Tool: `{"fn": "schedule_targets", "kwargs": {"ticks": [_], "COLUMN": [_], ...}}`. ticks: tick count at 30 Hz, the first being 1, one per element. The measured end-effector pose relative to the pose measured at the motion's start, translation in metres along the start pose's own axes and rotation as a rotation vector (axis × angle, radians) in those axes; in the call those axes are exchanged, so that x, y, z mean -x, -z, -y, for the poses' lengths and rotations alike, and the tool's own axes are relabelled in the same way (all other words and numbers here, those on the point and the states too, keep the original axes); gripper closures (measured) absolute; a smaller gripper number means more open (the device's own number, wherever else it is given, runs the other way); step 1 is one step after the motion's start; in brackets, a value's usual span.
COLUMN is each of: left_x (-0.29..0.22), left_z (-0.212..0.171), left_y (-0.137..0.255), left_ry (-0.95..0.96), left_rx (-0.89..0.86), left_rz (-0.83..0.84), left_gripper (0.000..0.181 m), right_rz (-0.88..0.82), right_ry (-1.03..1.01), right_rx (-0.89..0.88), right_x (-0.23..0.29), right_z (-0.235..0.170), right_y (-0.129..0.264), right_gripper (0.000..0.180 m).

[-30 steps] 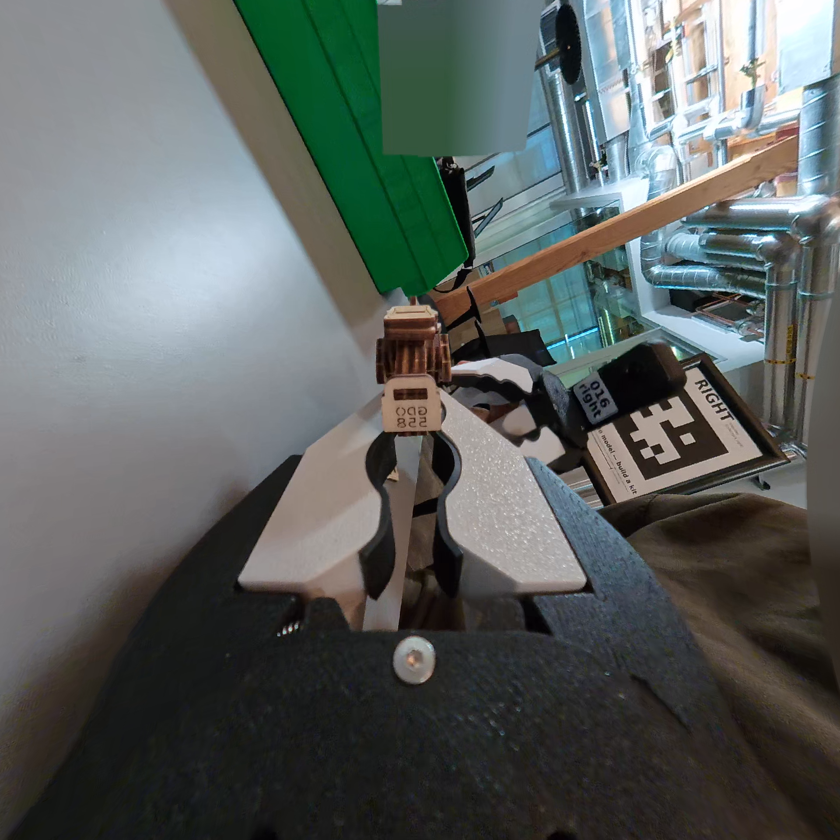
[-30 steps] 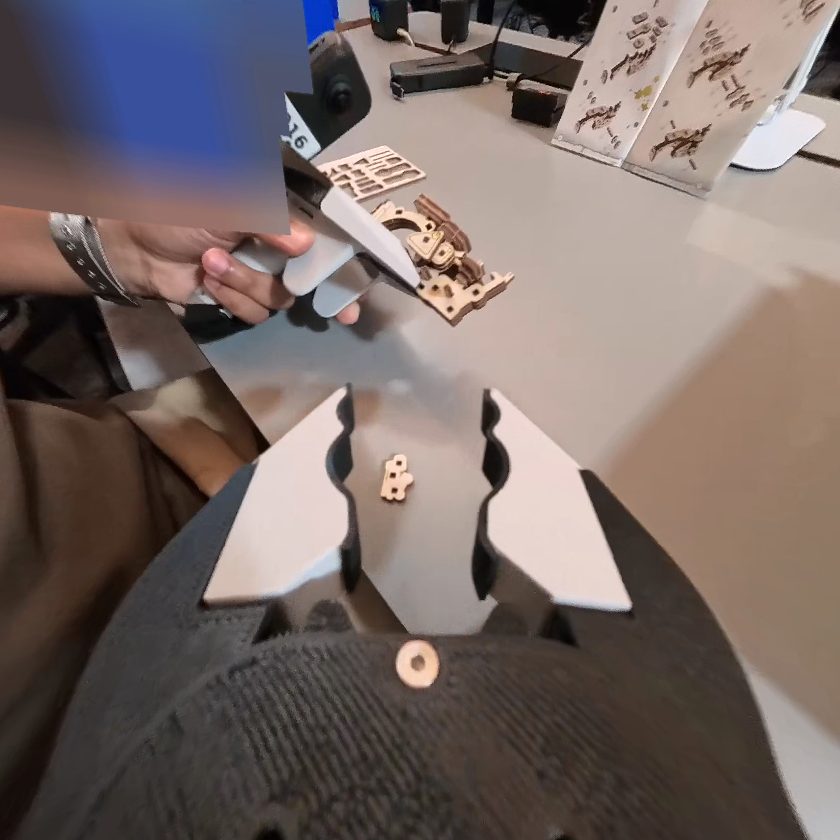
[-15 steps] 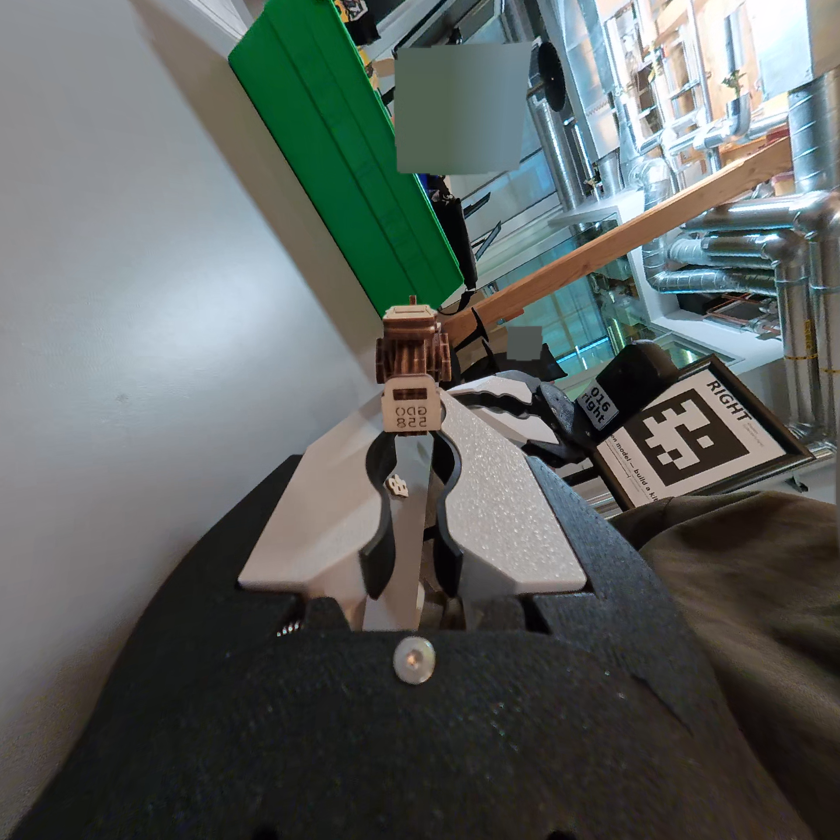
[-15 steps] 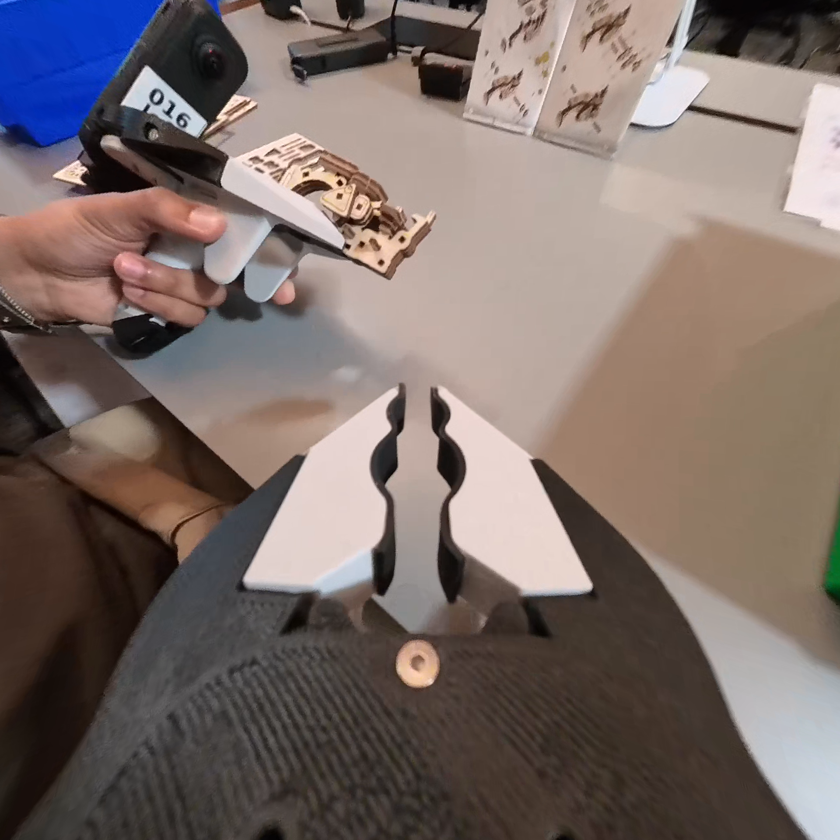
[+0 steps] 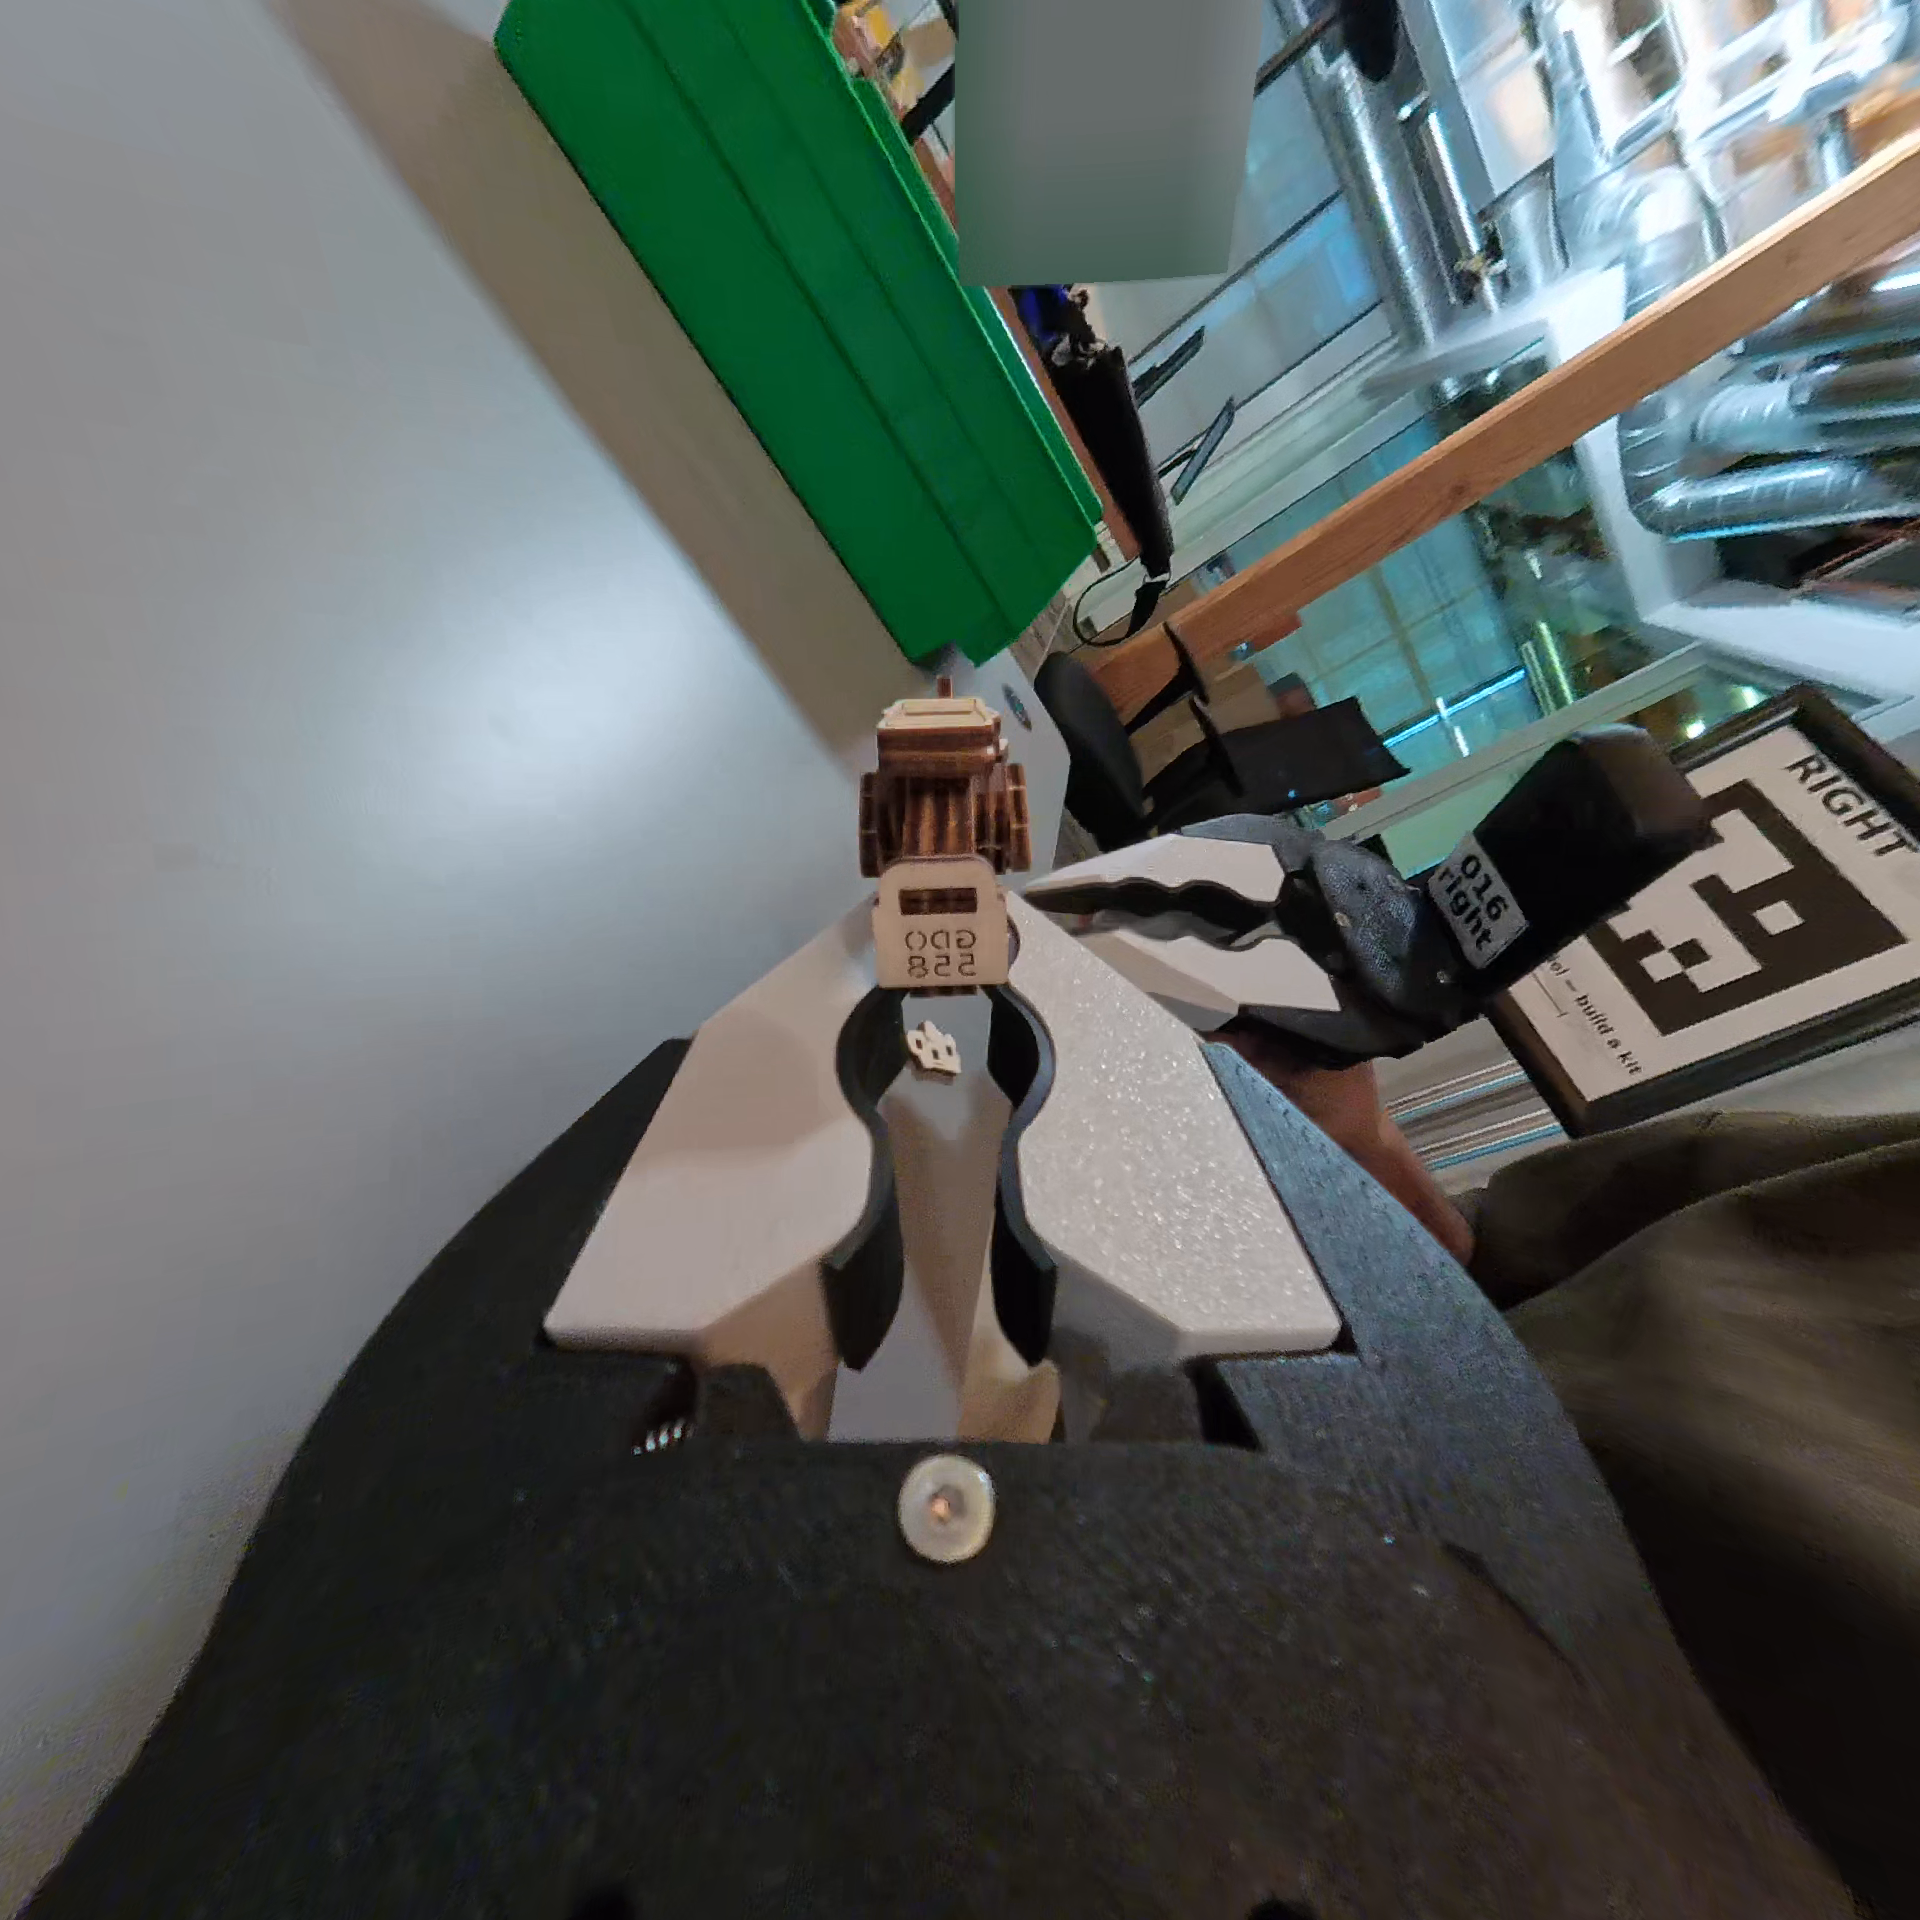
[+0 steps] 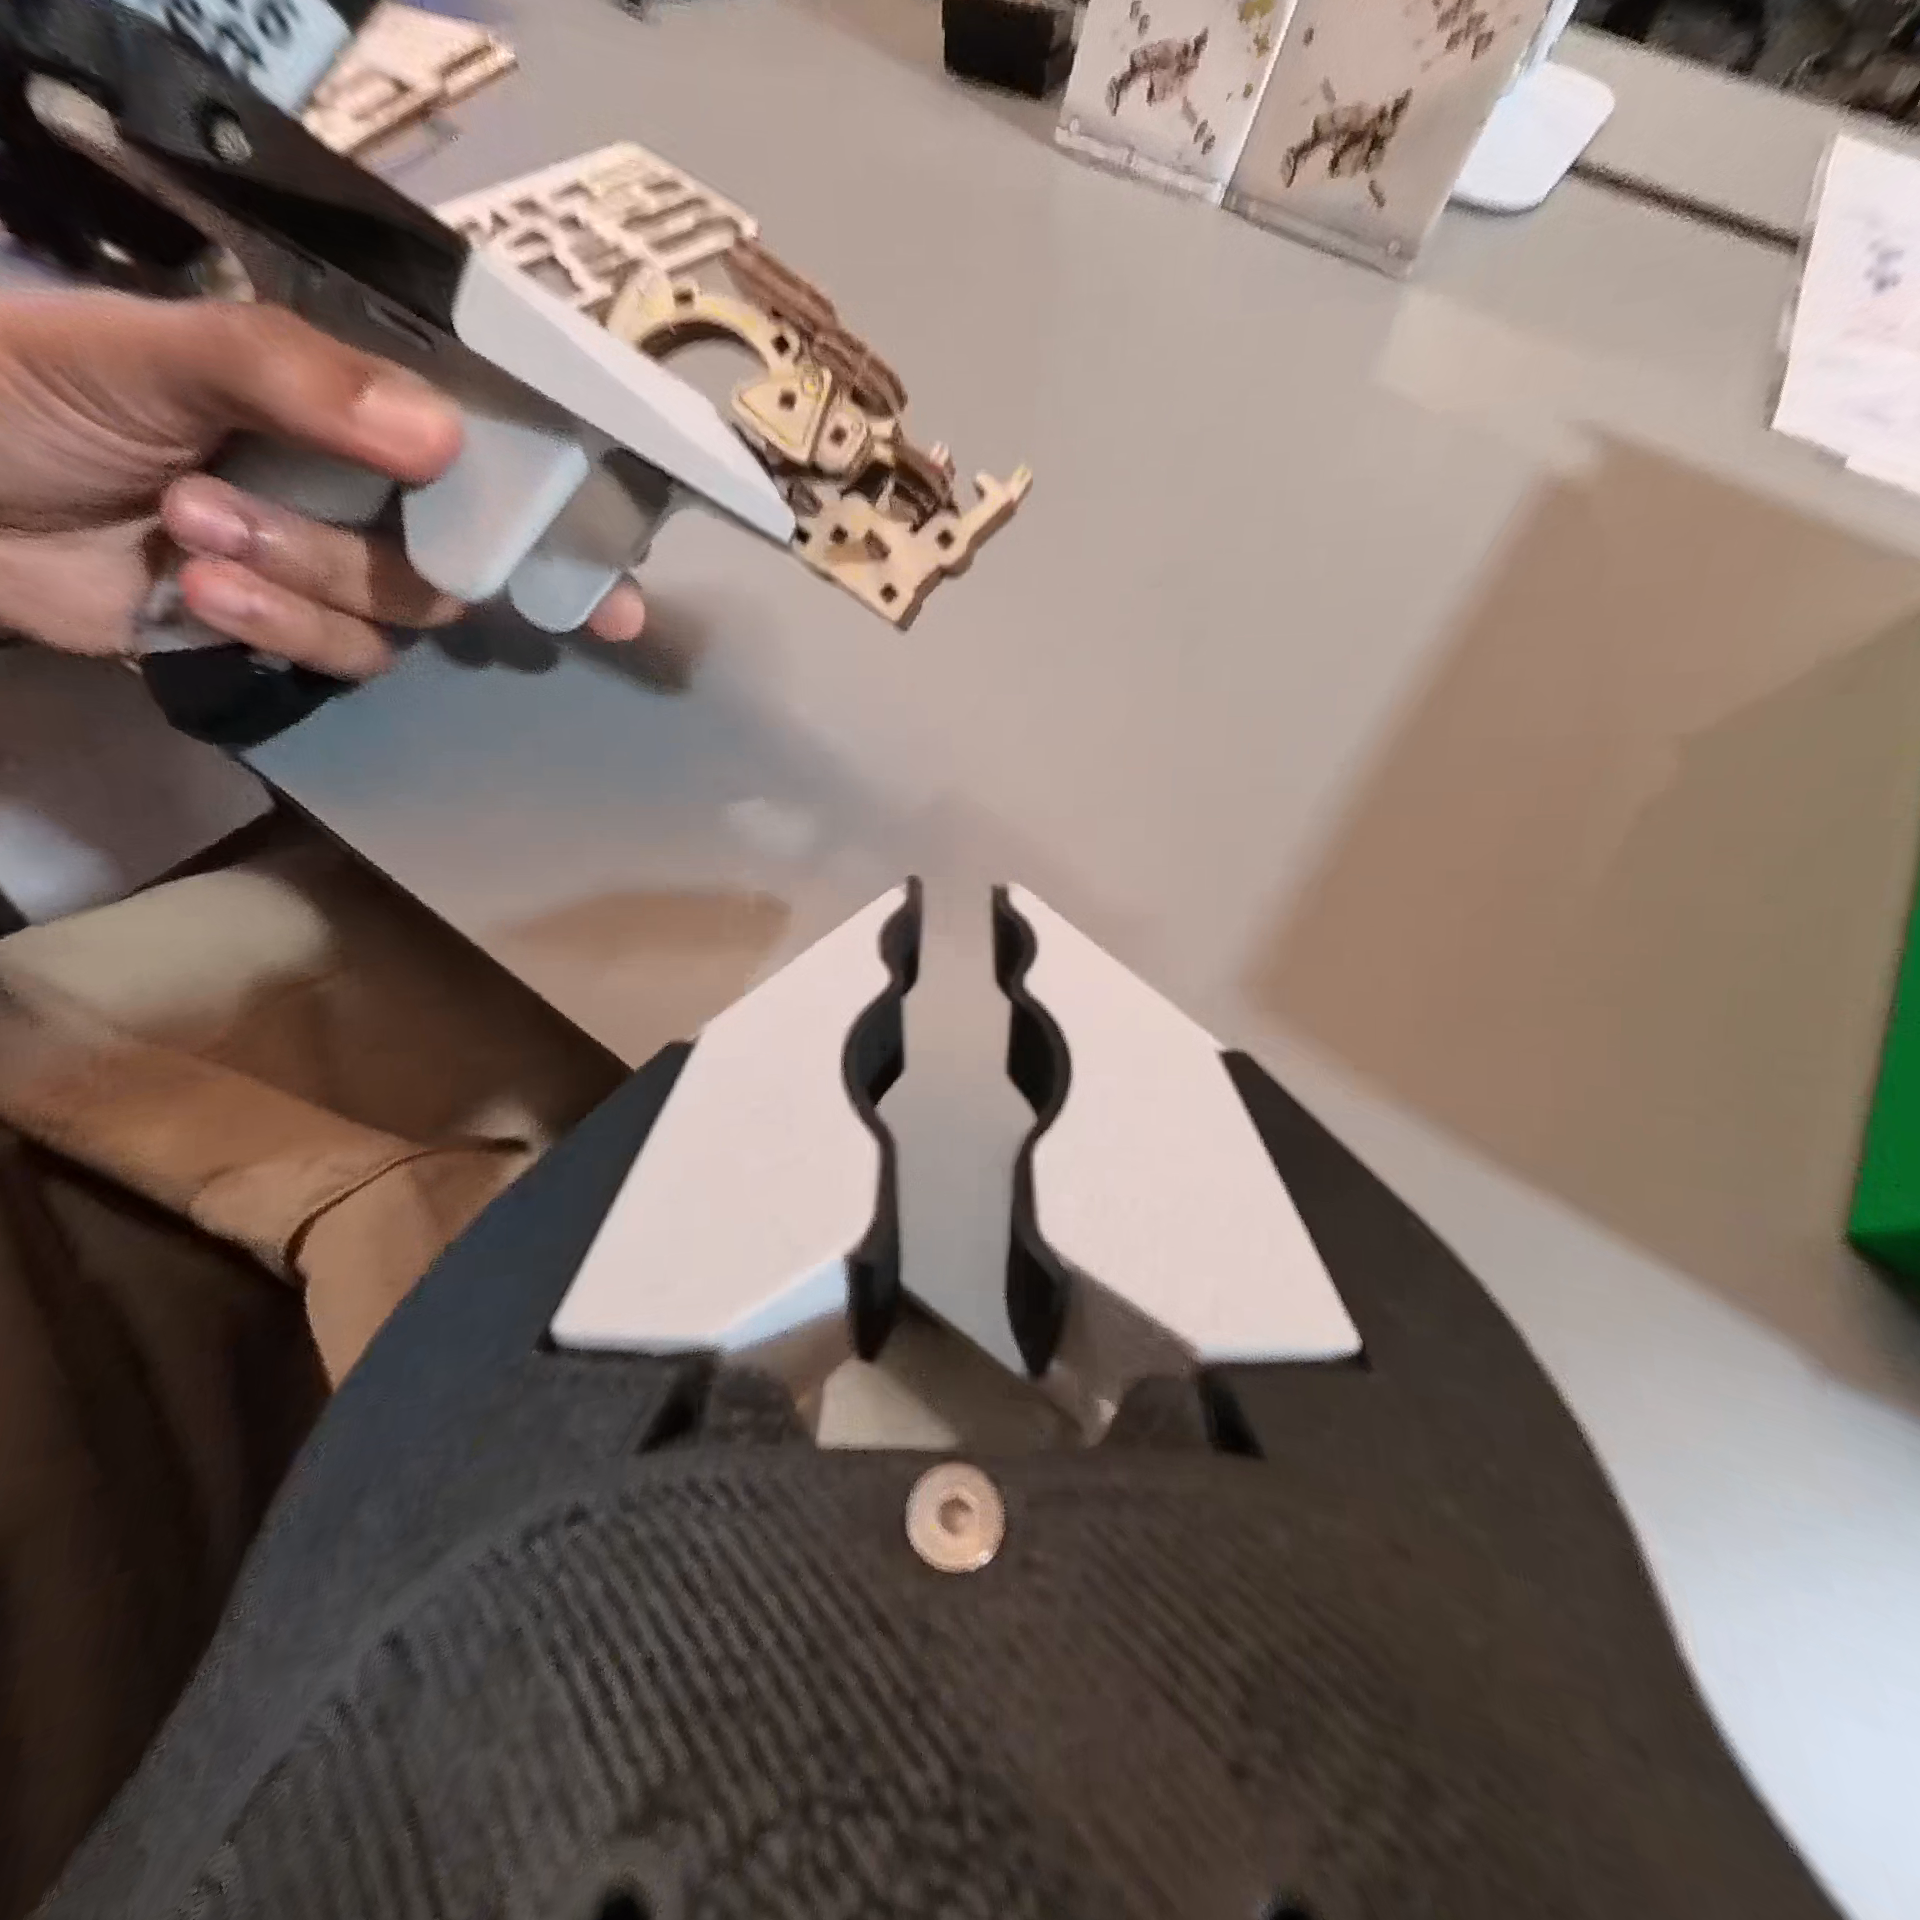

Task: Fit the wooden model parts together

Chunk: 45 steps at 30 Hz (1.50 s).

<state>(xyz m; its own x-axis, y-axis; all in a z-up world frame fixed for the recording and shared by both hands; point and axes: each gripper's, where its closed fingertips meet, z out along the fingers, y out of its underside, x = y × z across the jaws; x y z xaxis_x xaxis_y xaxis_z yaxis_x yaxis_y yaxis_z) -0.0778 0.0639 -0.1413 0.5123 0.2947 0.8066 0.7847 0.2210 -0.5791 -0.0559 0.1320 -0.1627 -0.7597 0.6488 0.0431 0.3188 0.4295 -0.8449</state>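
Observation:
My left gripper (image 5: pixel 940 961) is shut on the end plate of a partly built wooden model (image 5: pixel 940 816) and holds it in the air above the grey table. In the right wrist view the same gripper (image 6: pixel 784 520) is at upper left in a hand, with the model (image 6: pixel 894 488) sticking out of its tips. My right gripper (image 6: pixel 956 894) is closed to a narrow gap with nothing in it. It also shows in the left wrist view (image 5: pixel 1039 894), just right of the model. A small loose wooden piece (image 5: pixel 935 1049) lies on the table.
A sheet of wooden parts (image 6: pixel 613 208) lies on the table (image 6: pixel 1195 436) behind the model. Printed instruction stands (image 6: pixel 1247 94) are at the far edge. A green bin (image 5: pixel 810 343) and a brown box (image 6: pixel 1610 831) stand to the right. A framed marker sign (image 5: pixel 1714 914) is nearby. The gap from one gripper's tips to the other's is roughly 8 centimeters.
My right gripper closed from wide open to a narrow gap and swung off the small piece, which is out of its view. The left gripper and model now sit closer to it.

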Motion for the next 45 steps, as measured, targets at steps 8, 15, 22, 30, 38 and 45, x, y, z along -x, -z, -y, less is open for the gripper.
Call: {"fn": "schedule_targets", "kwargs": {"ticks": [8,15,22,30,38,45], "left_x": [-0.002,0.0,0.0,-0.001,0.004,0.0], "left_z": [-0.011,-0.011,-0.015,-0.015,-0.011,-0.04], "left_y": [-0.004,-0.011,-0.016,-0.01,0.006,0.009], "left_ry": [-0.031,0.016,-0.005,-0.001,0.037,0.051], "left_rx": [0.047,0.062,0.073,0.038,-0.028,0.145], "left_rz": [0.017,-0.007,0.017,0.02,0.04,0.02], "left_gripper": [0.176,0.177,0.176,0.176,0.176,0.176], "right_rz": [0.118,0.108,0.089,0.115,0.161,0.273], "right_ry": [-0.002,-0.012,0.0,0.027,0.092,0.298], "right_rx": [0.153,0.227,0.233,0.24,0.178,-0.114], "right_x": [0.028,0.026,0.022,0.024,0.019,0.036], "right_z": [-0.023,-0.04,-0.042,-0.039,-0.017,0.036], "right_y": [-0.002,-0.012,-0.011,-0.016,-0.02,-0.003], "right_gripper": [0.15,0.149,0.147,0.154,0.166,0.166]}}
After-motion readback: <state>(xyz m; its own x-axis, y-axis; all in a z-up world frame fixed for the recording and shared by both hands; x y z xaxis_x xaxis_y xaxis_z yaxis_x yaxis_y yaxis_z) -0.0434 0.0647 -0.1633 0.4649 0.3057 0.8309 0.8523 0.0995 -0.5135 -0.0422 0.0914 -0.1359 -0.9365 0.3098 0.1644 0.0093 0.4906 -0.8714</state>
